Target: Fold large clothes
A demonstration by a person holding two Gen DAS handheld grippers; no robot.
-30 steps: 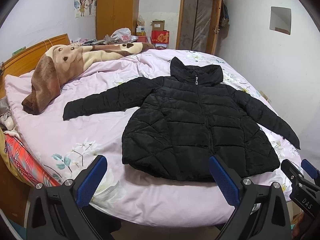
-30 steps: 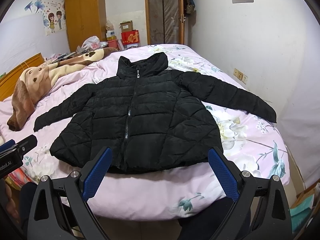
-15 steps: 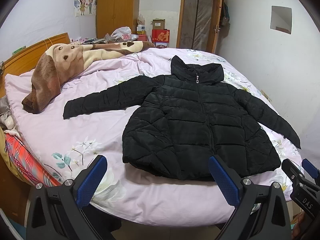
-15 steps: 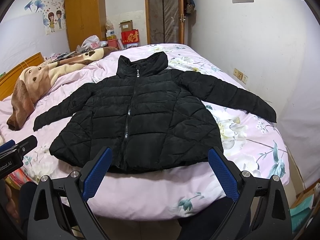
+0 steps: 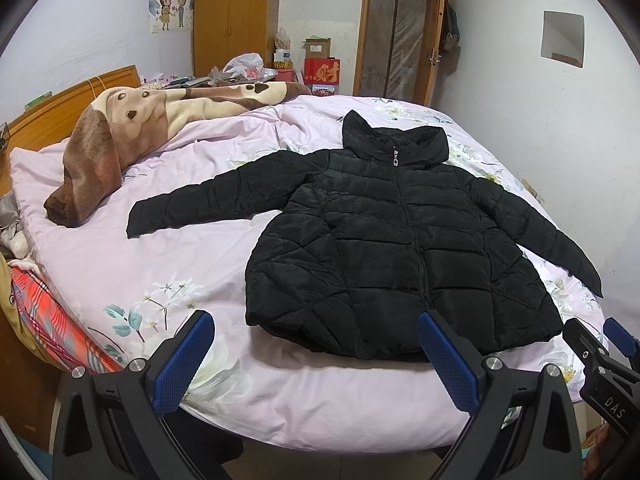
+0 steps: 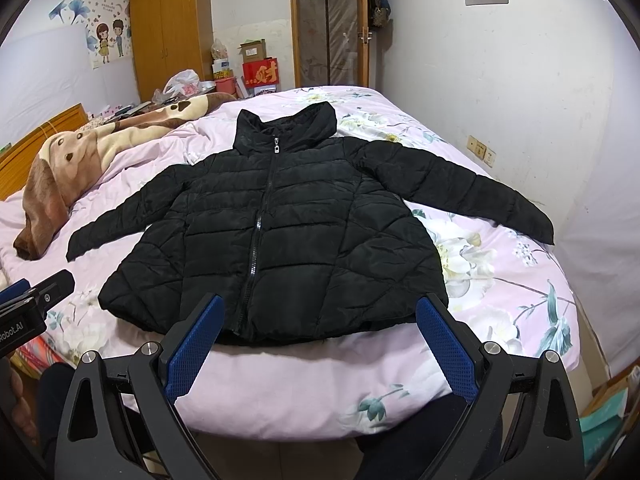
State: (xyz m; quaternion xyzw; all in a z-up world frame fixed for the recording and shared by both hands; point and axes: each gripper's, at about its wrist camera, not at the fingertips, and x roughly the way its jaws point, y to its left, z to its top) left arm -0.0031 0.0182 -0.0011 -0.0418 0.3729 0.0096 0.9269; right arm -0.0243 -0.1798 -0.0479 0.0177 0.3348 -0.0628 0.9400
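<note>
On the bed [image 5: 120, 264]: one jacket [image 5: 392, 248], two sleeves spread.

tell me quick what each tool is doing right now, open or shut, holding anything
Left tool: open, holding nothing, short of the black jacket.
Right tool: open, holding nothing, above the jacket's hem.

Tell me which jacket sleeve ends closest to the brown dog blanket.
The sleeve spread toward the headboard side; its cuff lies near the dog blanket. The other sleeve reaches the wall-side bed edge.
</note>
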